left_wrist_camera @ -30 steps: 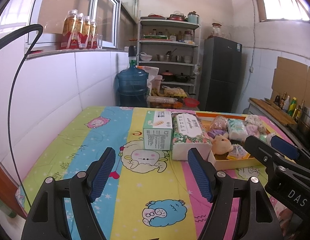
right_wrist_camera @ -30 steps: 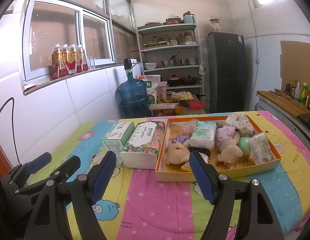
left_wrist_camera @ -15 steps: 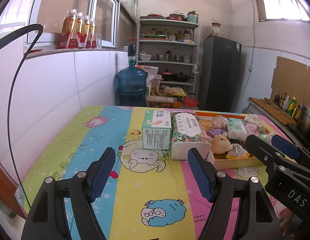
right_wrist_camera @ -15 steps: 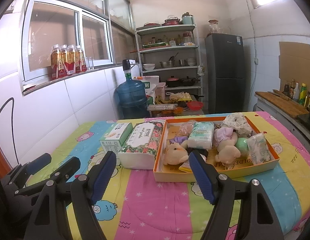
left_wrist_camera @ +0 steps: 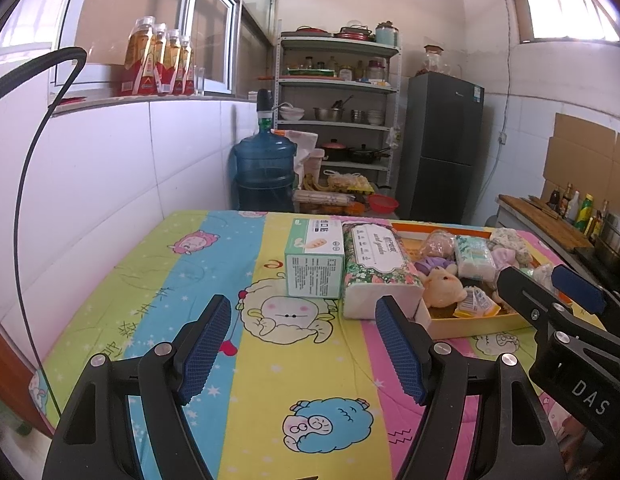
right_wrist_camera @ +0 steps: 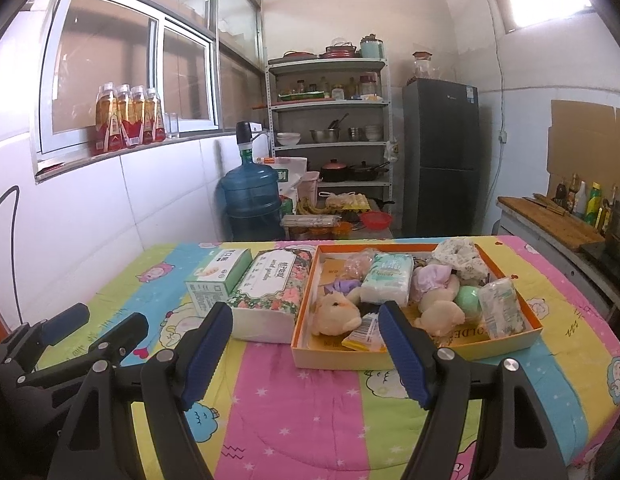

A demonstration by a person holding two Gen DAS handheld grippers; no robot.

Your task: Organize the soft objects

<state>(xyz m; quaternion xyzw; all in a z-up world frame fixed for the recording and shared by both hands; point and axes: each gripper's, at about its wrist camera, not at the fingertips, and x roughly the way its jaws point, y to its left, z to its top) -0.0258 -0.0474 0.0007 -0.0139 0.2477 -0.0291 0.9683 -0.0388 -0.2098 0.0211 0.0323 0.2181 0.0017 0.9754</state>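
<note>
An orange tray on the colourful cloth holds several soft things: a beige plush animal, a tissue pack, a green ball and a wrapped pack. The tray also shows in the left wrist view. A floral tissue box and a green box stand to its left. My right gripper is open and empty, above the cloth in front of the tray. My left gripper is open and empty, in front of the green box.
A blue water jug, a metal shelf with pots and a dark fridge stand beyond the table. A white tiled wall runs along the left. A counter with bottles is at the right.
Both grippers have drawn back slightly from the boxes and tray, which sit a little farther off. Both stay open and empty.
</note>
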